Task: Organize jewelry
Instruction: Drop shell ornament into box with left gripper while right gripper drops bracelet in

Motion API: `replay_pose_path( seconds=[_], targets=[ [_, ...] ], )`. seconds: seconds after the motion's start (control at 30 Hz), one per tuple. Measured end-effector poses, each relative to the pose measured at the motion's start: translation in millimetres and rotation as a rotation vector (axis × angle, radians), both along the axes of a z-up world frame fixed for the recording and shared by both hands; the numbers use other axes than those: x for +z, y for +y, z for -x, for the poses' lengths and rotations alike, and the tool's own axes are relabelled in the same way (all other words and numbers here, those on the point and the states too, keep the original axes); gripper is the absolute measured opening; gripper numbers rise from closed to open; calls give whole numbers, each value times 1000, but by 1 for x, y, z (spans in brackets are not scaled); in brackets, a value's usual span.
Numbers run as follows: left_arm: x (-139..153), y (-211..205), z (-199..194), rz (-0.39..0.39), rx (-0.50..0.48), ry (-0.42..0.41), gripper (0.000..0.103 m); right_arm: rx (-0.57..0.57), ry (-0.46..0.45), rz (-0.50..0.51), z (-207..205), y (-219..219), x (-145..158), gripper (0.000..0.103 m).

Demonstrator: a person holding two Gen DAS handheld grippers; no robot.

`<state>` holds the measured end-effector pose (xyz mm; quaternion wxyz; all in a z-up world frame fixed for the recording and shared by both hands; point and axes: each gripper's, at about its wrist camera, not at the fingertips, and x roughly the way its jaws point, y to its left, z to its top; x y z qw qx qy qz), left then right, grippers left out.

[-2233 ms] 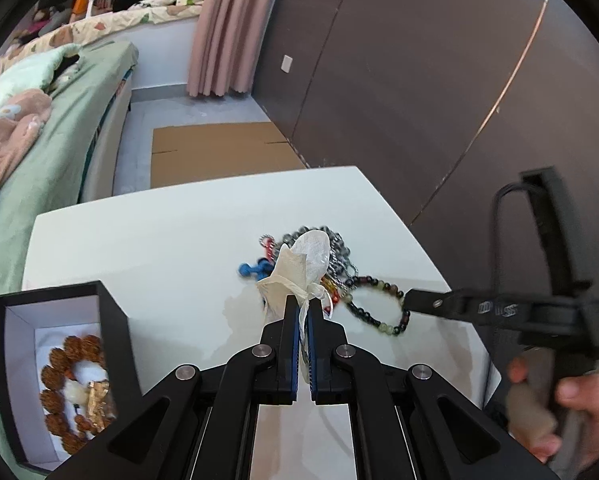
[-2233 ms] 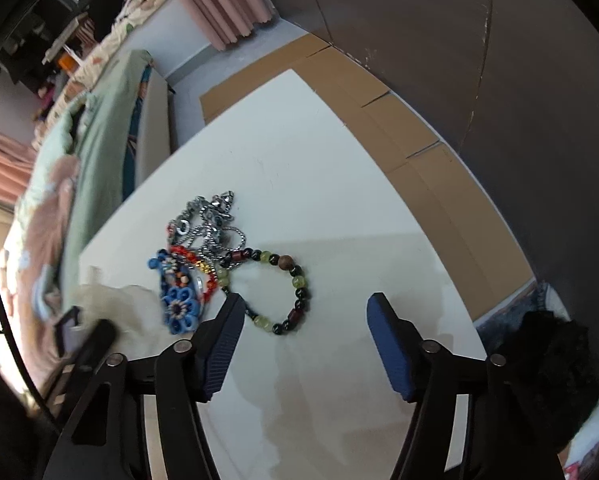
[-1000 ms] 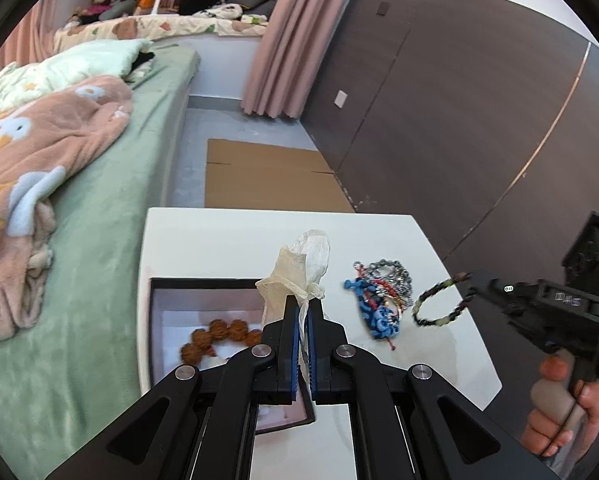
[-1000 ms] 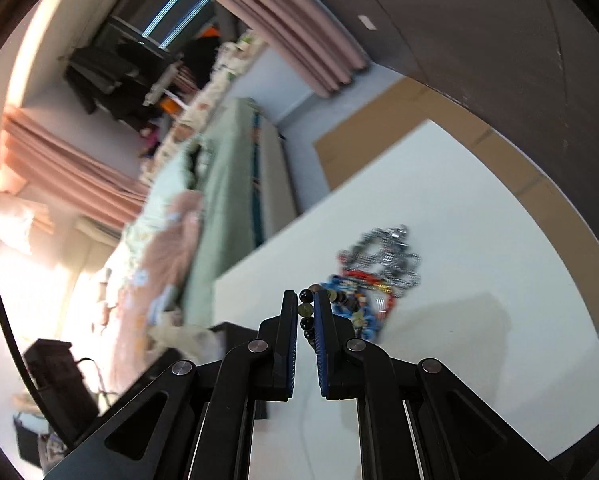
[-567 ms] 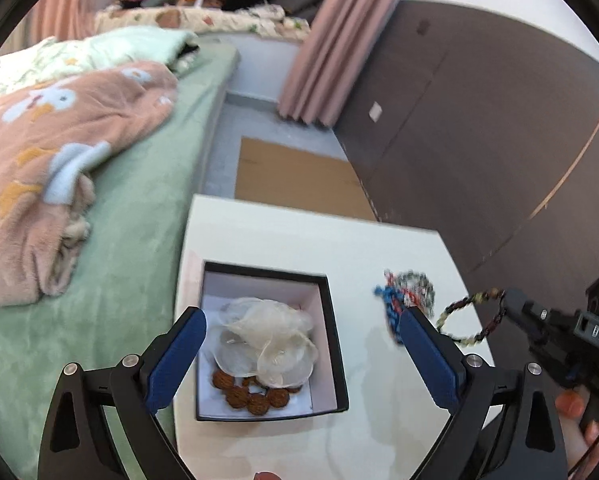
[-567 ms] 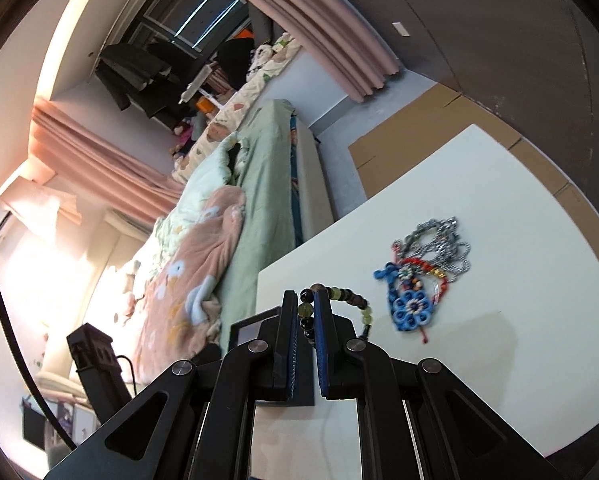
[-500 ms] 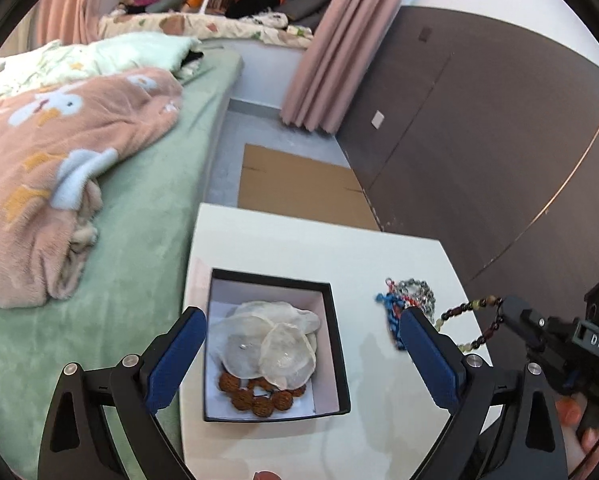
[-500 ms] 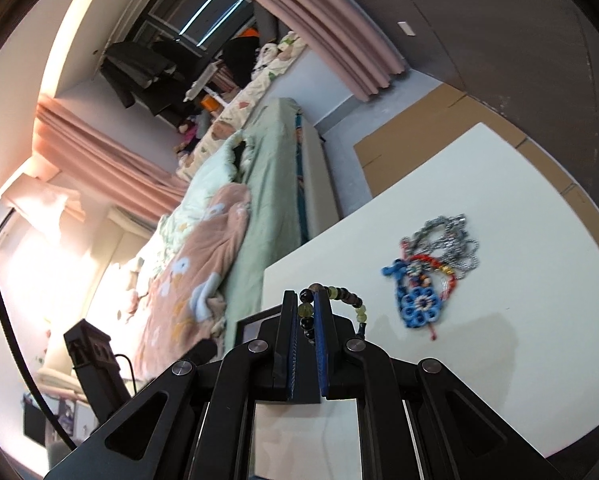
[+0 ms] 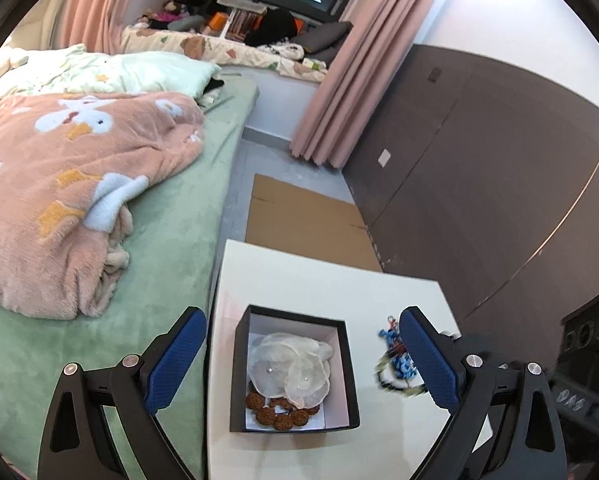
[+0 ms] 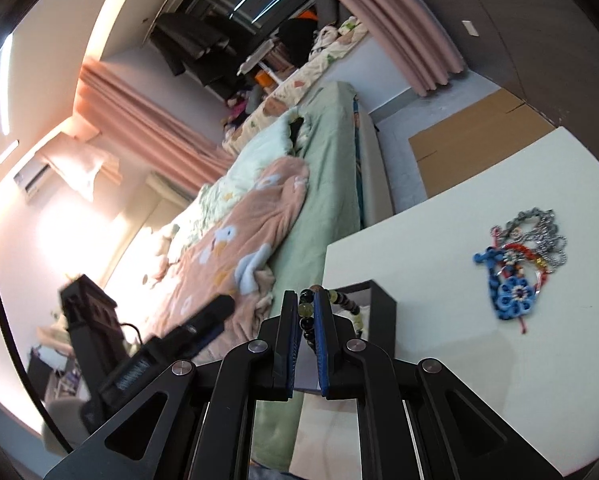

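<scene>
one bead bracelet pinched in right tongs, loop trailing rightward; left tongs spread

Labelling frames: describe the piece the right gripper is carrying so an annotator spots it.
On the white table, find the black box; just over its near edge the right gripper pinches a beaded bracelet. Its round dark and pale-green beads differ from the blue woven flower and silver chains lying apart.

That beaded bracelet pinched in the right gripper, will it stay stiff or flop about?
Probably floppy: the beaded bracelet droops in a loop beyond the right gripper. Its round beads likely roll once released, so dropping it inside the black box seems safest.
</scene>
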<state>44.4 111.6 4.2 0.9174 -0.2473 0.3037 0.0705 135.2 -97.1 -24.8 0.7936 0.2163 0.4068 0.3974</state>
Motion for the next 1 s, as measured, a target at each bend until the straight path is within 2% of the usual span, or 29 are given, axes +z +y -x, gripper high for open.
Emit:
replay_pose_path(
  seconds=[0.1, 0.53, 0.8, 0.87, 0.9, 0.93, 1.0],
  targets=[
    [4, 5, 4, -10, 19, -25, 96, 14, 7, 10, 1, 11, -4, 10],
    [6, 24, 4, -4, 66, -29, 96, 31, 28, 6, -9, 38, -19, 10],
    [4, 43, 3, 13, 91, -26, 96, 46, 29, 51, -13, 58, -32, 11],
    [4, 52, 5, 24, 117, -27, 96, 64, 57, 93, -16, 67, -39, 32],
    [3, 56, 5, 36, 125, -28, 96, 75, 80, 98, -18, 68, -41, 48],
    [2, 60, 6, 51, 133, -27, 96, 75, 86, 90, -18, 68, -43, 53],
    [-1, 65, 5, 74, 143, -17, 96, 54, 69, 82, -17, 63, -41, 54]
  ],
)
